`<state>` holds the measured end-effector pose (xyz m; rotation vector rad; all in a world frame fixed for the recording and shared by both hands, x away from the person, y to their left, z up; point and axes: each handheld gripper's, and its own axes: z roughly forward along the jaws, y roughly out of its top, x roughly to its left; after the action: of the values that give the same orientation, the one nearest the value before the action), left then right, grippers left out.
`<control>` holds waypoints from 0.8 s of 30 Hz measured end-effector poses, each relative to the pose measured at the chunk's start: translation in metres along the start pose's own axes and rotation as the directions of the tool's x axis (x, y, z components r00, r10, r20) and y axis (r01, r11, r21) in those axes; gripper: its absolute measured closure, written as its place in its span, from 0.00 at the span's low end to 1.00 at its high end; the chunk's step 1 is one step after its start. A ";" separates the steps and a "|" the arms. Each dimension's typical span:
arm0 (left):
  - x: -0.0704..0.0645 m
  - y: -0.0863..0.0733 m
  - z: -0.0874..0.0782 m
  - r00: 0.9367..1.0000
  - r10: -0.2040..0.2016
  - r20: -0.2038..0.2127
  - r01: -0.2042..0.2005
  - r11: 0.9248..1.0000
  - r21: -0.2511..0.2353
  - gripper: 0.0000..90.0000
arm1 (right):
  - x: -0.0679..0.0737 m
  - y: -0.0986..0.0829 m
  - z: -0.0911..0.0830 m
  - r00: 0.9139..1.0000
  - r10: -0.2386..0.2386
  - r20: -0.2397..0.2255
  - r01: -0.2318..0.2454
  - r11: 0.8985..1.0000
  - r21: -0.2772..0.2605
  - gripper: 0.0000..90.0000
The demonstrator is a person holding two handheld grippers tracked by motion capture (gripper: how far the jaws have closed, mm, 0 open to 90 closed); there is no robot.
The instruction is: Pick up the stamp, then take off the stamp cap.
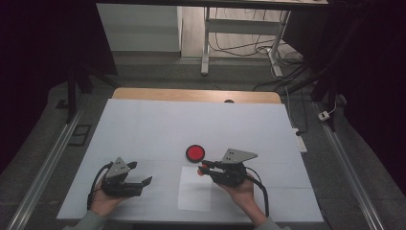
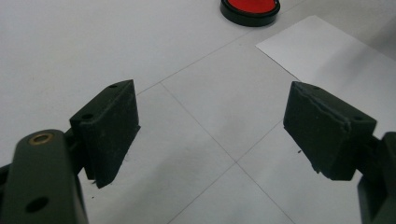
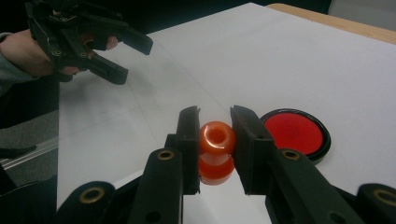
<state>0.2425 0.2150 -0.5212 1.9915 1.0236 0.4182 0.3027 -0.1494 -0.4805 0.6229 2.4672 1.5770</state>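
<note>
White sheeting is covering the table (image 1: pixel 143 129) across the middle of the high view, with a wooden edge showing at the far side. Left gripper (image 1: pixel 141 184) is resting at lower left, jaws spread and holding nothing. Right gripper (image 1: pixel 203 168) is sitting right of centre, just below the red ink pad (image 1: pixel 195 153) and over the top edge of a paper sheet (image 1: pixel 194 194).

Left gripper view: jaws are standing wide apart over bare surface; ink pad at top edge.

Right gripper view: jaws are clamping an orange stamp (image 3: pixel 216 142) (spool-shaped) at lower centre, the pad just beside it.
</note>
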 end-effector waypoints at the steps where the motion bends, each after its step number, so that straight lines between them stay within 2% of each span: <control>1: 0.000 0.000 0.000 1.000 0.001 0.000 -0.001 1.000 0.000 0.20 | 0.000 0.000 0.000 1.000 -0.001 0.000 0.001 1.000 0.000 0.80; 24: -0.002 0.002 -0.001 1.000 0.009 0.003 -0.009 1.000 -0.008 0.20 | 0.002 0.000 0.000 1.000 -0.007 0.002 0.007 1.000 -0.010 0.80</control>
<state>0.2420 0.2135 -0.5186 1.9901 1.0095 0.4234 0.3012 -0.1483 -0.4802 0.6139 2.4554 1.5848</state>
